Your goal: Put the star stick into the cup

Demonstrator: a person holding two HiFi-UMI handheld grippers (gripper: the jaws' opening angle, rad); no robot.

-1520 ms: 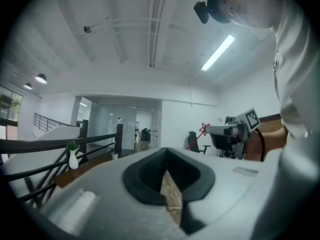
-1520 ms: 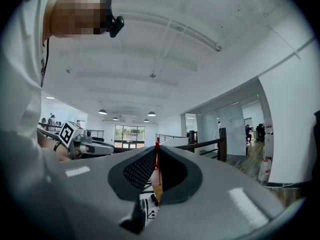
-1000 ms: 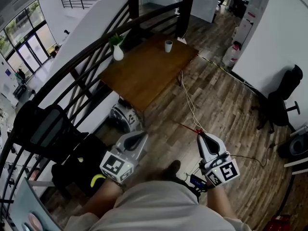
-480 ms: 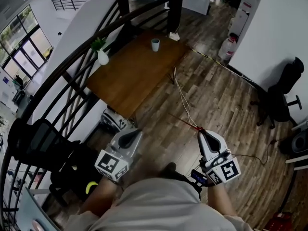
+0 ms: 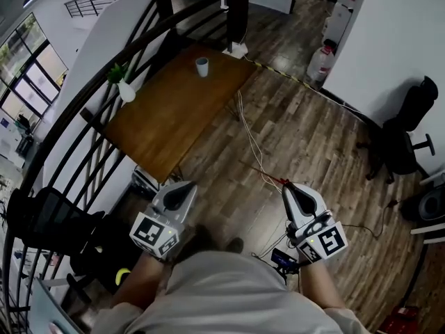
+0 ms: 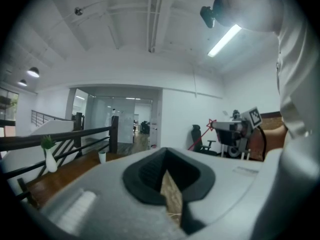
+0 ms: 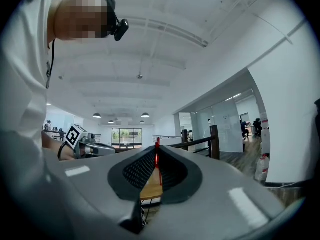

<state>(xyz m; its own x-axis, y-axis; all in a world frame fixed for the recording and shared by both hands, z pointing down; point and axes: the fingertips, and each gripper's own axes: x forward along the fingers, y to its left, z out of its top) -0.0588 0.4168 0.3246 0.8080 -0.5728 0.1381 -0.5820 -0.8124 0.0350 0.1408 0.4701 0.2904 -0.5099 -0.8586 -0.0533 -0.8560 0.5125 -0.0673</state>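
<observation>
Wood-plank floor (image 5: 313, 131), black stair railing (image 5: 238, 12) on the left.

- Desk (image 5: 167, 117): brown, far ahead. It carries a white cup (image 5: 201, 66) and a vase with a plant (image 5: 125, 90). I cannot read the cup's inside at this size.
- Right tool (image 5: 286, 188): clamped on the red star stick (image 7: 156, 154), low over the floor and well apart from the cup. The stick's lower length is hidden.
- Left tool (image 5: 182, 186): jaws together, nothing between them.

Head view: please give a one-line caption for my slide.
Right gripper holds the star stick; the cup stands on the far table.
</observation>
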